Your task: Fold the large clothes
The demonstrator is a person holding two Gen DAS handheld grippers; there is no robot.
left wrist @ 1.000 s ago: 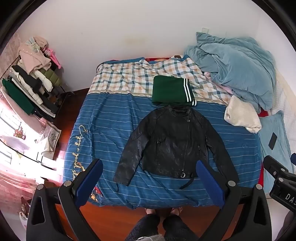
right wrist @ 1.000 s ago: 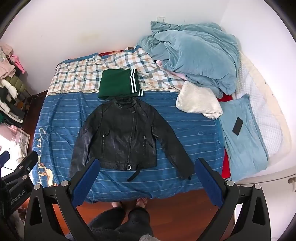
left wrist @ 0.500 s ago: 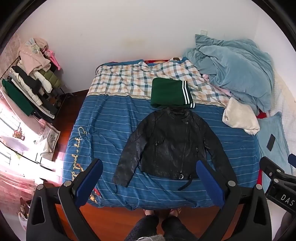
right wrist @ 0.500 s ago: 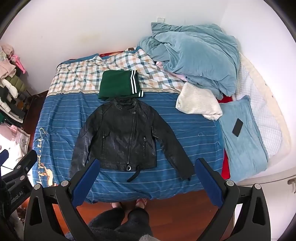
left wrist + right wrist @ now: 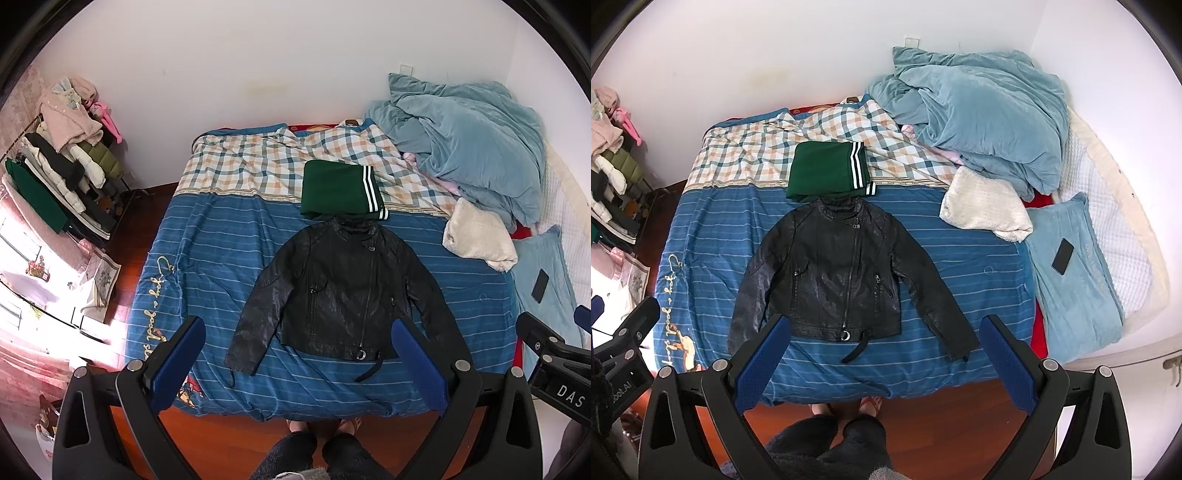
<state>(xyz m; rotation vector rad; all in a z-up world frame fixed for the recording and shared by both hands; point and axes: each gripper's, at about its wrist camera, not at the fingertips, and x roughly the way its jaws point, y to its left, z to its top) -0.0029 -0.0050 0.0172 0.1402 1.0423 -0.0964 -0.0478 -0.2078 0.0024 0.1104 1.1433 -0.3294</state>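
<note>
Black jacket (image 5: 343, 291) flat on bed (image 5: 207, 258), front up, sleeves spread, collar touching folded green garment (image 5: 338, 190) just beyond it. Left tool (image 5: 297, 360) and right tool (image 5: 884, 356) both wide apart, empty, above bed's near edge, not touching jacket.

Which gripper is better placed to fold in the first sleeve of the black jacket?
Probably the left. Both grippers hang open above the bed's foot, holding nothing. In the left wrist view, the left gripper frames the black jacket's left cuff. The right gripper frames the other cuff almost as well, so the advantage is small.
</note>
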